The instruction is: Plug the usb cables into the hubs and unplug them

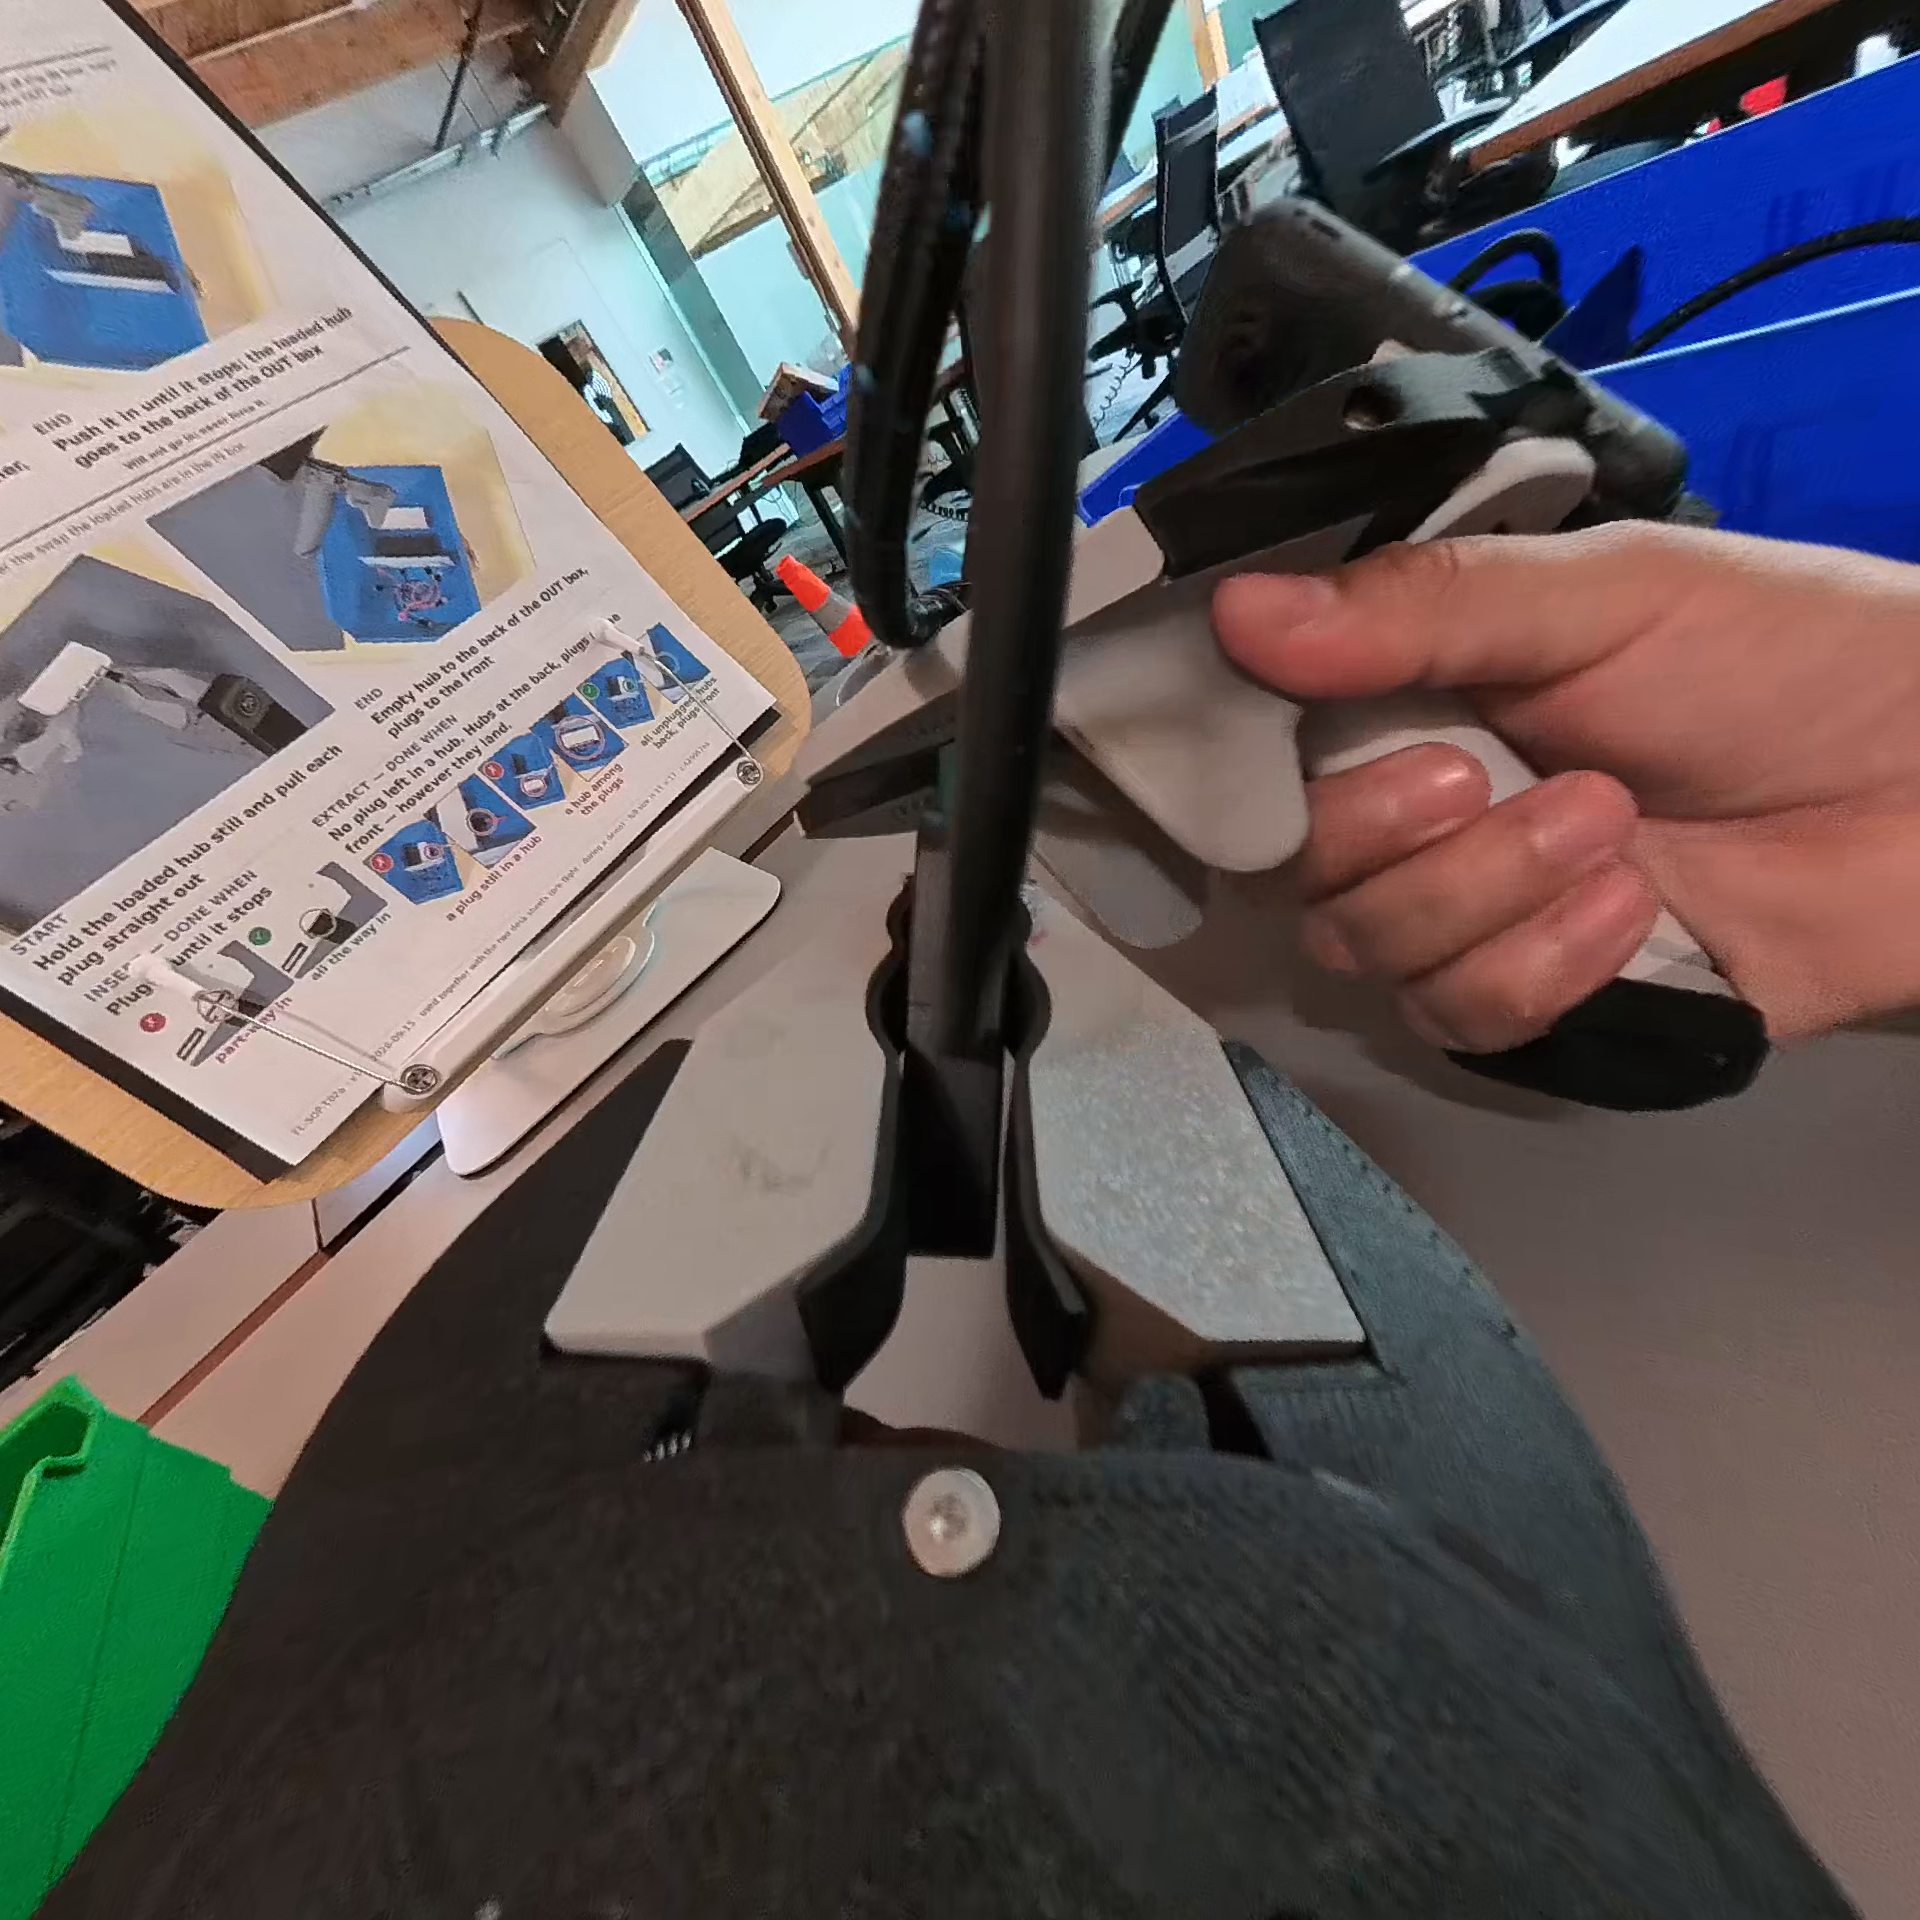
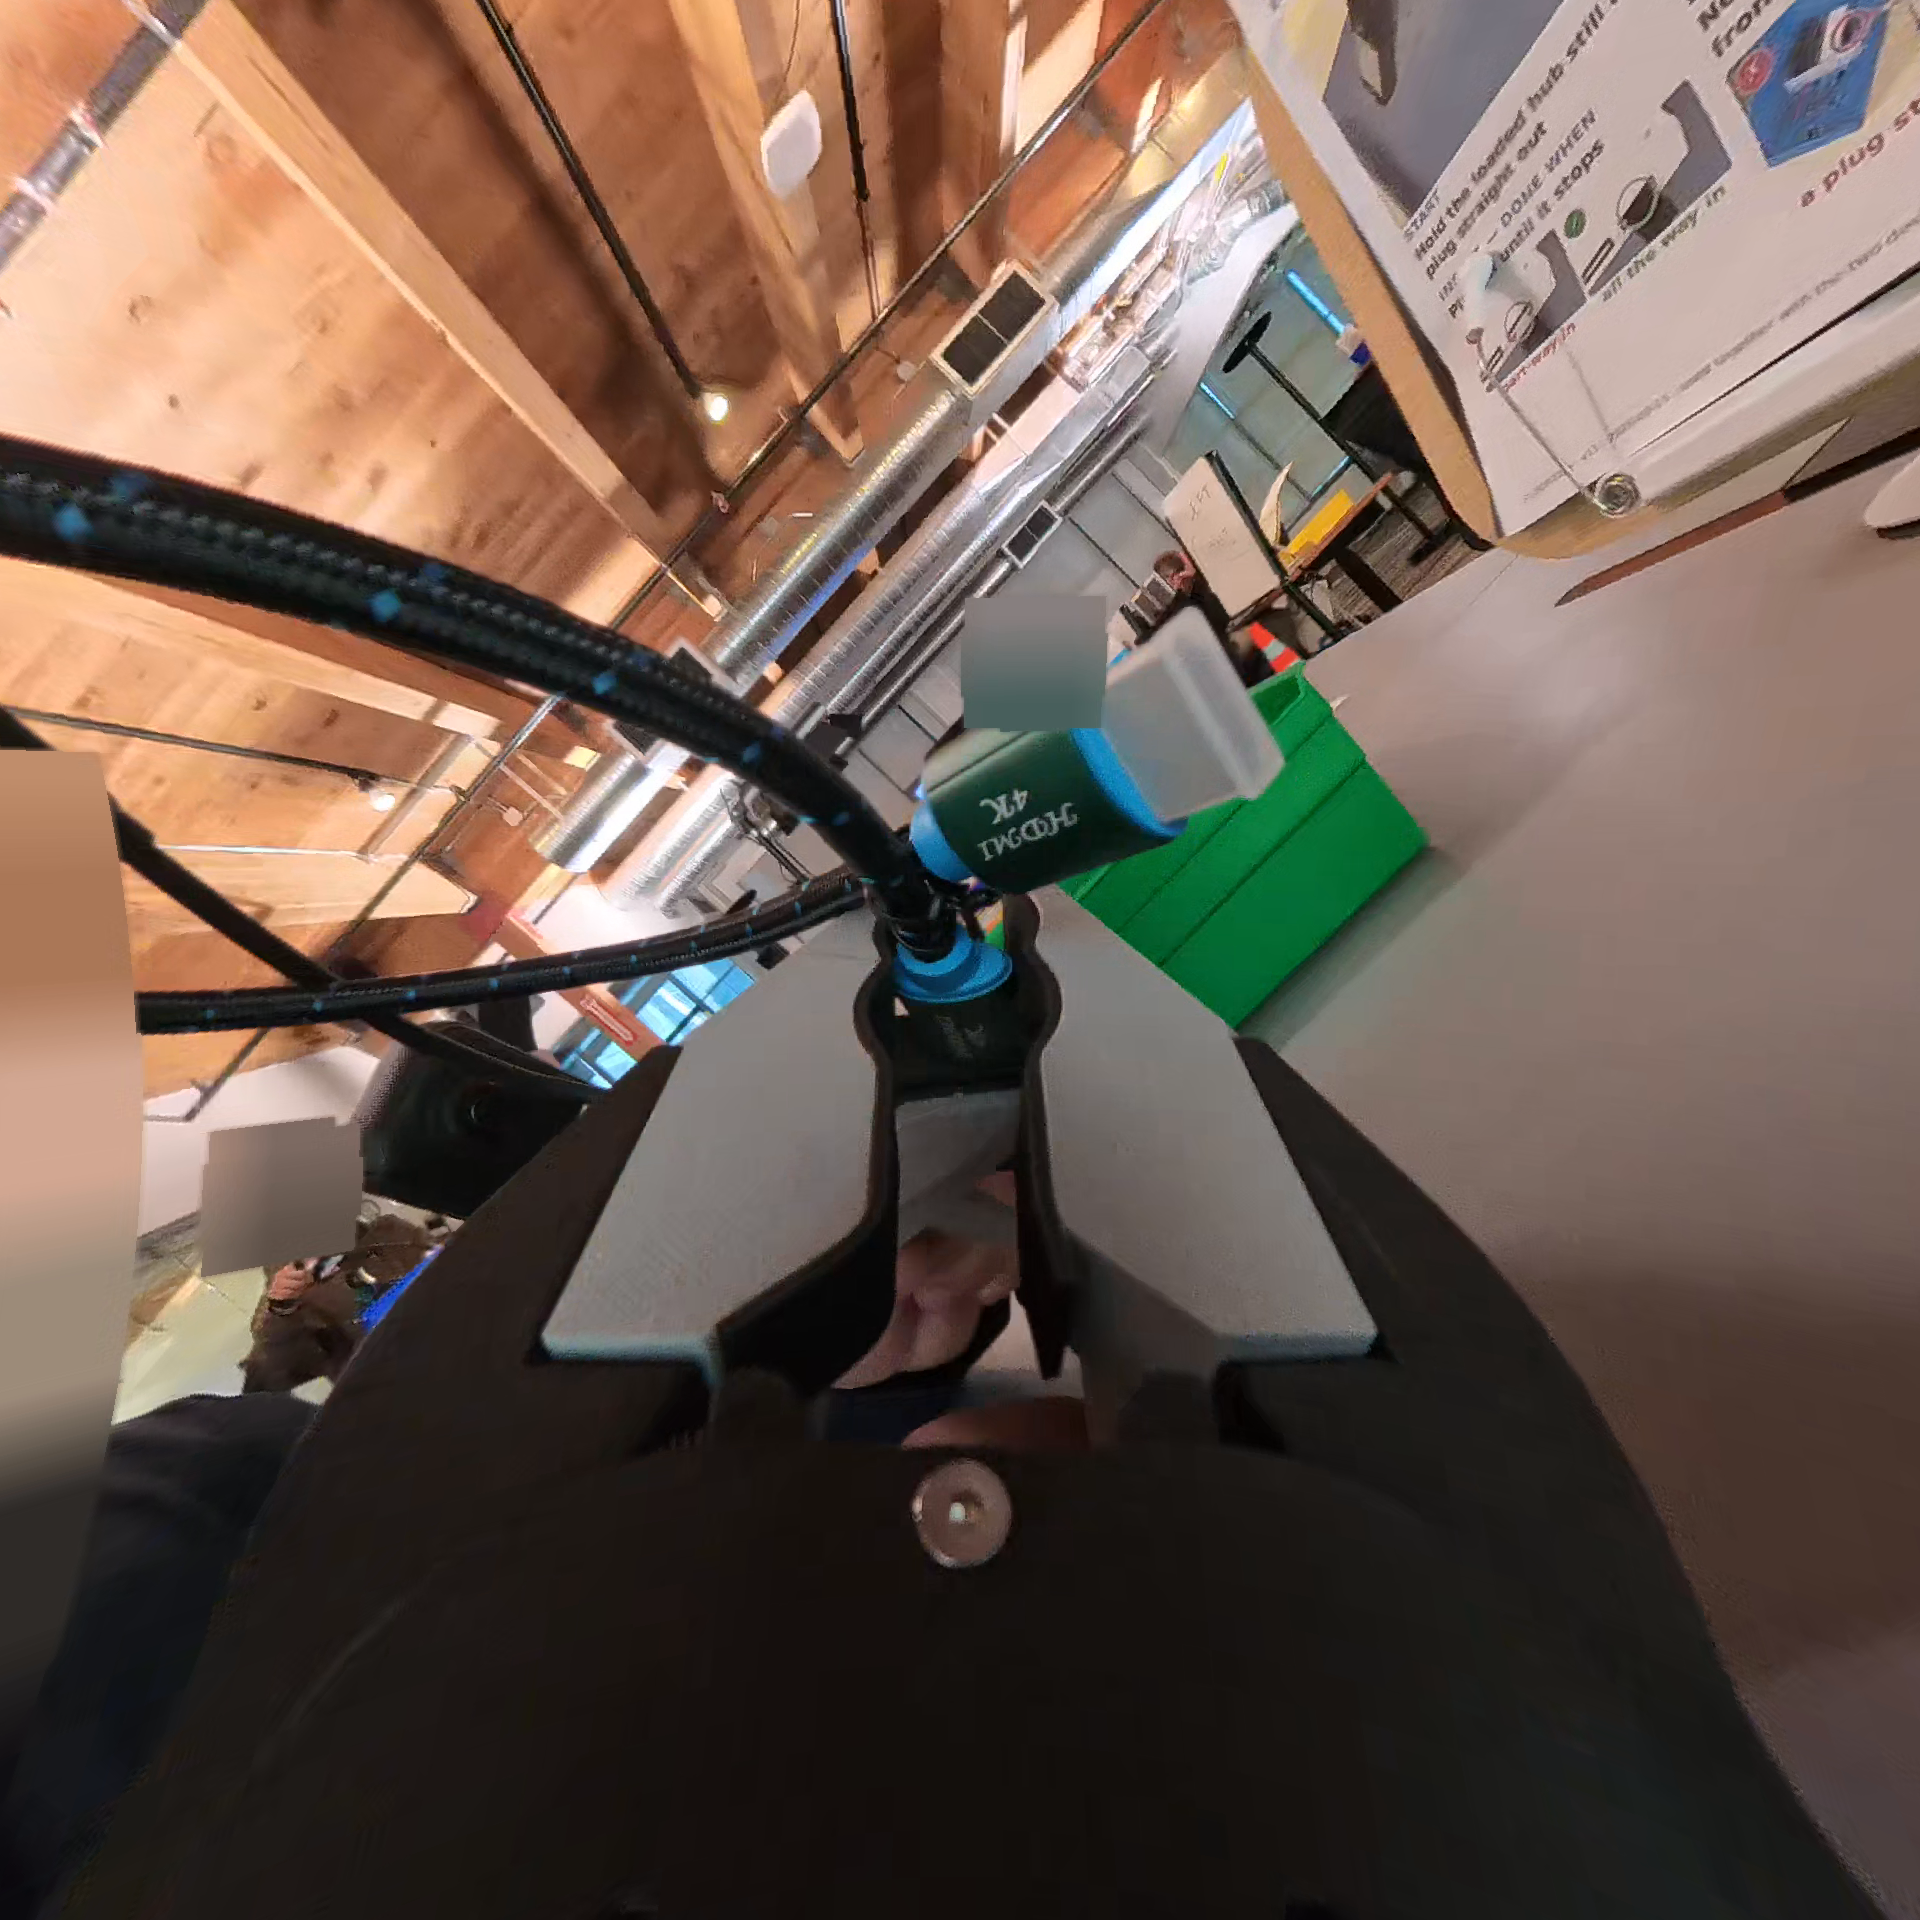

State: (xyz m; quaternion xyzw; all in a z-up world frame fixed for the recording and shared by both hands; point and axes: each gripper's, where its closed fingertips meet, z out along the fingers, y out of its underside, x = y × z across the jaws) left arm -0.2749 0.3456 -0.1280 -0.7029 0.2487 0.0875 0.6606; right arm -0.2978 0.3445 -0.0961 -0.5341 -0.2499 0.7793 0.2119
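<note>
Grippers both clamped: left gripper [image 1: 961,1049] pinches black plug [image 1: 951,1143]; right gripper [image 2: 956,1013] pinches blue-collared plug [image 2: 951,1013]. Risk: taut braided cable [image 2: 416,613] could twist either plug loose.

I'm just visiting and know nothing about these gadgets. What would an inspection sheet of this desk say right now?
Surface: grey table, bare where visible.
Job's things: black plug; capped green plug.
Clutter: green bin; blue bin; instruction sheet on a stand.
Grippers: left hand-held gripper shut on the black plug; right hand-held gripper shut on a blue-collared plug; a hand holds it.
Cables: braided cable loops overhead.
Surroundings: office chairs, wooden ceiling.
</note>
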